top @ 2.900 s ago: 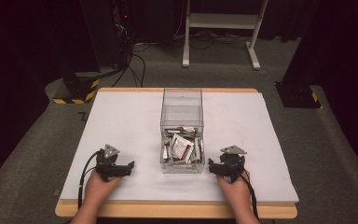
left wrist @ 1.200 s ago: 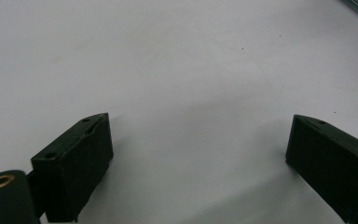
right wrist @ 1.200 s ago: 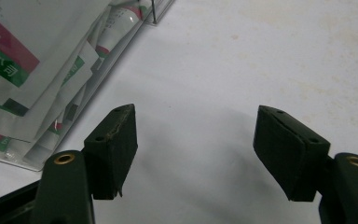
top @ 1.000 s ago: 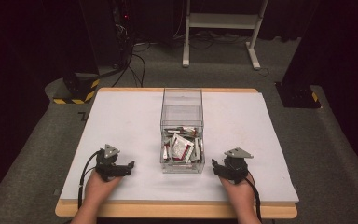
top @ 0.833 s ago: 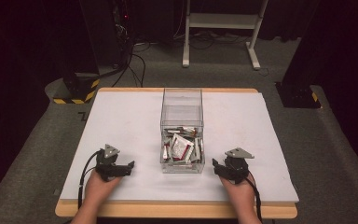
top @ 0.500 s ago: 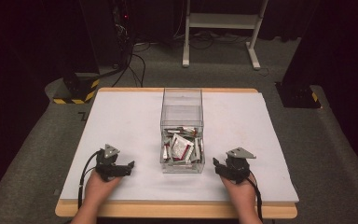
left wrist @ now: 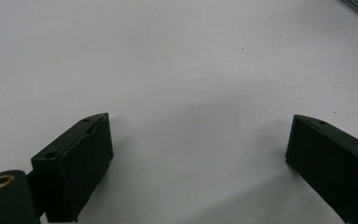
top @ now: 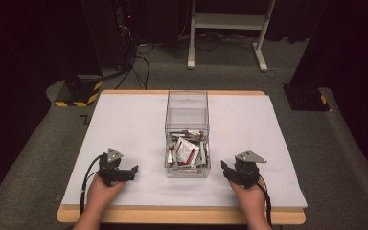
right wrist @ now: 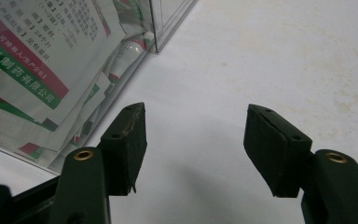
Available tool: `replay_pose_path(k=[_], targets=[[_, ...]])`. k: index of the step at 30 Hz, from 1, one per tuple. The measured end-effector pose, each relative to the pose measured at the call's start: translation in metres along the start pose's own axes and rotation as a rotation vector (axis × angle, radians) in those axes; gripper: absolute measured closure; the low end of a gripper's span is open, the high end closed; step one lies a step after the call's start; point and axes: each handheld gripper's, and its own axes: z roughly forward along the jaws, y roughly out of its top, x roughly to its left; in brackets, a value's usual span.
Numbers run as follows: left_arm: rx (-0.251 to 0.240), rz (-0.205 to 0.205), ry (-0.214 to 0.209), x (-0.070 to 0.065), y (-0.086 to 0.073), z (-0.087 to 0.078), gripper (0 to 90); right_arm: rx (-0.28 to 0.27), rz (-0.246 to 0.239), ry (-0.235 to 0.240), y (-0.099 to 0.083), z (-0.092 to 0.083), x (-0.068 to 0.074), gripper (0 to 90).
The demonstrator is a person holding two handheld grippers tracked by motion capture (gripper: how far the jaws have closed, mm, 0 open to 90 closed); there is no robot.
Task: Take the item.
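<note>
A clear plastic box (top: 187, 111) stands mid-table, its lower part full of red, green and white printed packets (top: 186, 152). My left gripper (top: 133, 170) rests on the white mat left of the box, open and wide, with only bare mat between its fingers (left wrist: 81, 149). My right gripper (top: 223, 168) rests right of the box, pointing at its near corner. In the right gripper view the box wall (right wrist: 170, 23) and packets (right wrist: 28, 60) lie just beyond my right gripper (right wrist: 196, 111). Its jaws have just been closing; nothing is between them, and they remain open.
The white mat (top: 124, 120) covers a wood-edged table (top: 172, 218). A hand holds each gripper at the near edge, with a cable trailing from each. Beyond the table are a dark floor, a white stand's legs (top: 225, 28) and yellow-black striped bases (top: 79, 93).
My right gripper has drifted slightly to the right, away from the box. The left gripper and the box have stayed put.
</note>
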Motion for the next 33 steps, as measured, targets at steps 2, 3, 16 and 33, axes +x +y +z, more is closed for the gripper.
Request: replay_pose_path(k=[2,3,16,33], targets=[[0.000,0.000,0.000,0.000,0.000,0.000,7.3,-0.002,-0.003,0.001,0.000,-0.001,-0.001,39.8],[0.001,0.000,0.000,0.000,0.000,0.000,7.4,-0.003,-0.004,0.000,0.001,-0.001,-0.001,39.9],[0.000,0.000,0.000,0.000,0.000,0.000,7.3,-0.029,-0.011,0.005,0.005,-0.009,0.001,39.9],[0.001,0.000,0.000,0.000,0.000,0.000,7.3,-0.069,-0.022,0.018,0.011,-0.019,0.006,42.6]])
